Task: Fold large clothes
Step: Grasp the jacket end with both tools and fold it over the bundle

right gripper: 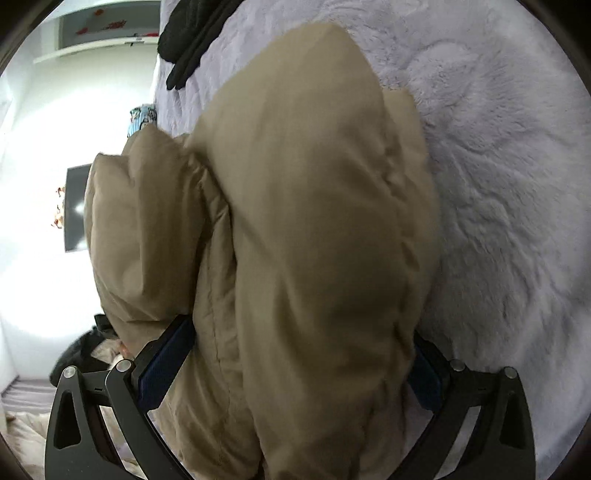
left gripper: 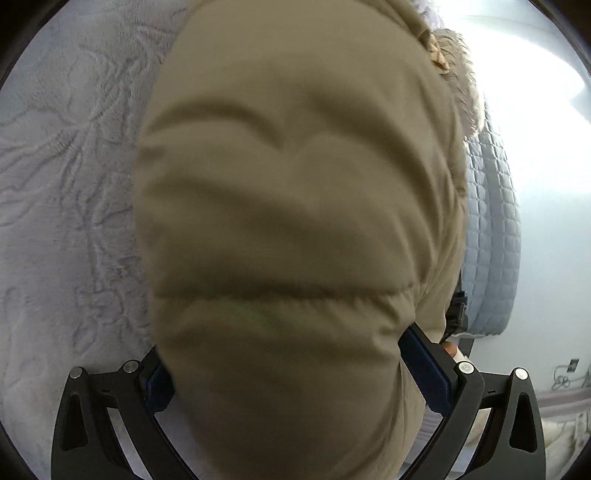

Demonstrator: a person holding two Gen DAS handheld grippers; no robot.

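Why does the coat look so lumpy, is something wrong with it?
Nothing looks torn or spilled. The tan coat is just bunched up because the left gripper and right gripper both pinch thick folds of it above the fluffy blanket. A black garment lies apart.

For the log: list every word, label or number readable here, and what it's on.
None readable.
Jacket: no tag or brand showing.
Shelf: red marks, too blurred to read.
Blue patterned item: print, no legible text.
Grippers: no markings visible.
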